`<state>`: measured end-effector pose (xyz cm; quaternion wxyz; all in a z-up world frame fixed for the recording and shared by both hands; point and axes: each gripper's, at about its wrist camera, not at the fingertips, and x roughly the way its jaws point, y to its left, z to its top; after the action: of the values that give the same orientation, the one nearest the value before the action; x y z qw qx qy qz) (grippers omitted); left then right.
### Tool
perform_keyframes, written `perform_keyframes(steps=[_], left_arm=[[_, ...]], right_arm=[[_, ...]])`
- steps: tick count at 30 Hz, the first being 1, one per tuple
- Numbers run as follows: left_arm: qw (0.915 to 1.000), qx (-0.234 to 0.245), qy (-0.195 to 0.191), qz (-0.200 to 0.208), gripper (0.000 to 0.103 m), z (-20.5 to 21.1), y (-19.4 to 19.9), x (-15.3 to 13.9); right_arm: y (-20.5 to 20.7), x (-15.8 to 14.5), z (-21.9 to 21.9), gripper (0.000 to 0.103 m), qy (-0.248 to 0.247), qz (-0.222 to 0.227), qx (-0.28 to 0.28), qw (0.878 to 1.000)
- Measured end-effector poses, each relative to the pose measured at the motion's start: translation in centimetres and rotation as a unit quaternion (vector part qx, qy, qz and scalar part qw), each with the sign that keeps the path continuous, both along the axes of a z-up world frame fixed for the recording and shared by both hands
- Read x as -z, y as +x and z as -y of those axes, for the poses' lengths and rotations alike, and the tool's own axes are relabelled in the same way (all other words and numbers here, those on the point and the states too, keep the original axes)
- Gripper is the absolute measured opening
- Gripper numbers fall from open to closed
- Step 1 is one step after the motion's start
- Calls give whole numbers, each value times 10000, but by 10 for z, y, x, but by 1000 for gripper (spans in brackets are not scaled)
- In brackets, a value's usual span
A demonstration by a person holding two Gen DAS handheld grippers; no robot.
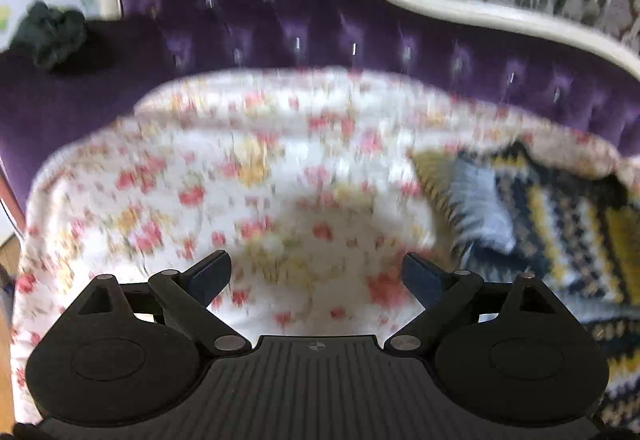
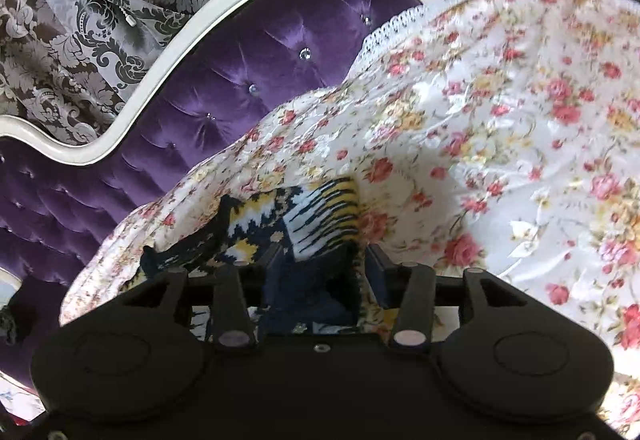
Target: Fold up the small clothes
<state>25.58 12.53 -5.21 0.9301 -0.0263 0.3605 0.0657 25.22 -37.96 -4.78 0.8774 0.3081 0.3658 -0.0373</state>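
Claws first: your right claw (image 2: pixel 320 264) is clamped on the yellow, navy and white patterned garment (image 2: pixel 304 224), which bunches between its jaws over the floral bedspread (image 2: pixel 500 112), while your left claw (image 1: pixel 316 272) hangs wide apart above that same spread, holding nothing. From the left view the garment (image 1: pixel 560 216) lies off to the right, near the purple tufted headboard (image 1: pixel 280 8). Bring the left claw onto a free edge, pinch only one layer, and pull taut before creasing.
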Motion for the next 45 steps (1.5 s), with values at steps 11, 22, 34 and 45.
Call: perform_keyframes(steps=[11,22,34,45], left_arm=[[9951,923,-46,363,93,78,30,-23],[9954,552,-772,-90,98,59,30,33],[9969,480,-627,77,100,66,26,37],[9966,452,-594,-358,101,57,24,13]], right_arm=[[9,10,-10,52,22,-57,-238,9997],[-1,-21,-30,22,-1068,1095,-388,9875],[12,1,-37,43,-1597,-173,-358,9864],[-9,-16,-33,82,-1454,381,-18,9886]])
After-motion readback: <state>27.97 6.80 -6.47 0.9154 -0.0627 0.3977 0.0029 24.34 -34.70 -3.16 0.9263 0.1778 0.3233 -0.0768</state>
